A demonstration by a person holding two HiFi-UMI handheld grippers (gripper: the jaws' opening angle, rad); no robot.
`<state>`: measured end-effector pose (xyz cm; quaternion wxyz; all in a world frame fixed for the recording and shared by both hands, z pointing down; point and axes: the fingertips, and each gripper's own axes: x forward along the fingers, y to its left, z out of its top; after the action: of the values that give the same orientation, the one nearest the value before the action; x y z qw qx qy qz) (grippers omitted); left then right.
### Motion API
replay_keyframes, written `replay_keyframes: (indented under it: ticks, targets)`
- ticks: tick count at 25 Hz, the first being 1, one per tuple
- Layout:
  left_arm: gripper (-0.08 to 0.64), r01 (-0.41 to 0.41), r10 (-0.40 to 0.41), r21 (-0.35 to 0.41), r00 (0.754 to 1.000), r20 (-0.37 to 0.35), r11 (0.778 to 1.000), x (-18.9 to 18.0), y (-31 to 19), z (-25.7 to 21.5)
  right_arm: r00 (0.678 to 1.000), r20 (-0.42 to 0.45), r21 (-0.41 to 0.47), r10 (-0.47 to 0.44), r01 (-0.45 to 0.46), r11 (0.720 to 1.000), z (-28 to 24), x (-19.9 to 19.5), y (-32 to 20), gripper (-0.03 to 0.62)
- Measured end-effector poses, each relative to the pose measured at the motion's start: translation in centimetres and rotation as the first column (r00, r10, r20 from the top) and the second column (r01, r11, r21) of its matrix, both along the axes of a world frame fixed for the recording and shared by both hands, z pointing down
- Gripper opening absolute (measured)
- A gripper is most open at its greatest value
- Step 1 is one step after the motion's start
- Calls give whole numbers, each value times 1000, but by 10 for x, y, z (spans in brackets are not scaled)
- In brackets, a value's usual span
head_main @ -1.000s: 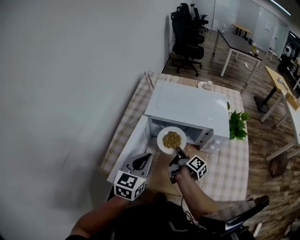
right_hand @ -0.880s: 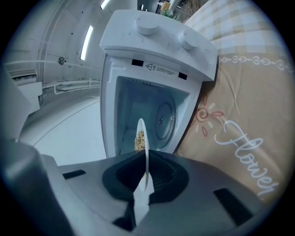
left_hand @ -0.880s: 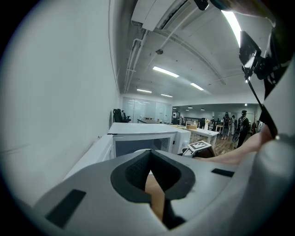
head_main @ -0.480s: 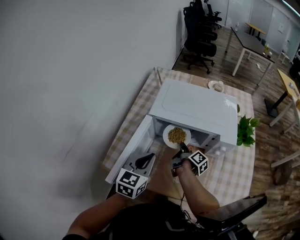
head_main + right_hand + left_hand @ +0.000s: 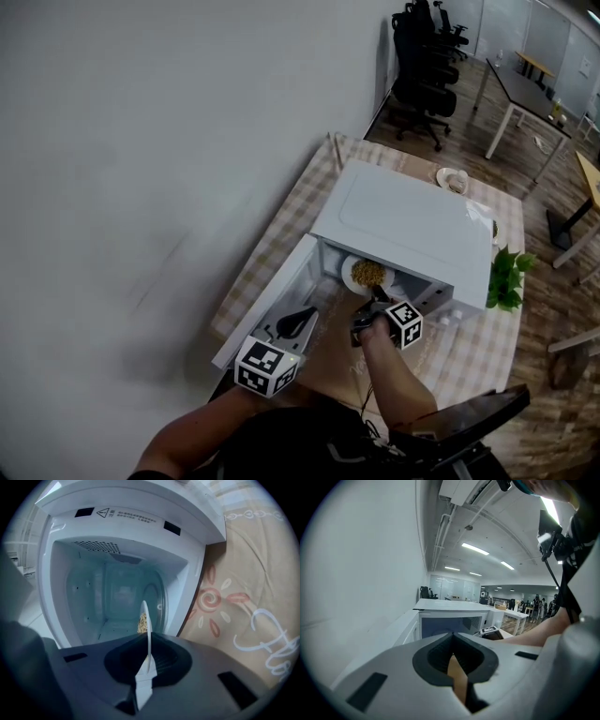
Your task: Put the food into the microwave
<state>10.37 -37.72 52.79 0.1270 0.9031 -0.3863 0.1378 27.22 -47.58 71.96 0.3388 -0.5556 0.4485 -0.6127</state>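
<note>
White box-shaped microwave [image 5: 403,230] on checked-cloth table [image 5: 292,234], door [image 5: 270,298] open leftward, right hand-held gripper [image 5: 378,293] holding round white plate of yellowish food [image 5: 367,274] at the microwave's mouth, left hand-held gripper [image 5: 300,322] beside the door, leafy green plant [image 5: 509,278] at the microwave's right

**Layout of the desk at the microwave**

The desk [image 5: 281,234] is set beside the wall [image 5: 141,141], which lies to its left in the head view. On the desk stands the microwave [image 5: 403,230], with its door [image 5: 270,298] swung out to the left. To the right of the microwave the plant [image 5: 509,278] is placed. Behind the microwave, at the desk's far end, the small dish [image 5: 453,179] is found. The plate [image 5: 367,274] with the food [image 5: 368,273] on it is held by its near rim in the jaws of the right gripper [image 5: 378,296], at the mouth of the cavity. The left gripper [image 5: 300,321] is held before the open door, left of the right gripper, with its jaws together. Beyond the desk, the office chairs [image 5: 422,56] are ranged, with the tables [image 5: 525,89] to their right.
</note>
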Motion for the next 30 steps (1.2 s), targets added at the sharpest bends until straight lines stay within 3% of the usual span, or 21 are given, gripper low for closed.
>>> replay_keyframes:
  ticks: [8,15,20,25,30]
  targets:
    - [8,51,-53,-52,998,-41,997,-6,-7,2,999,-1,-28,47,-47,998,10,4,-9,17]
    - [8,36,-38,-57,998,-41,998,0,-7,-4,993,-4,-42,122,-122,992,12,11,-16,17]
    - [8,3,-3,-32,1000,-10,999,8,-6,-5,993,-44,-11,109,-109,994,7,10,-19,17]
    - [8,-6,4,-46,999,-45,999,9,-2,-8,992,-46,28,116,-115,993,1,11,-19,91]
    - [9,-15,14,-39,1000,-22,999,4,-1,-4,993,-65,6,95,-95,995,2,7,-14,97]
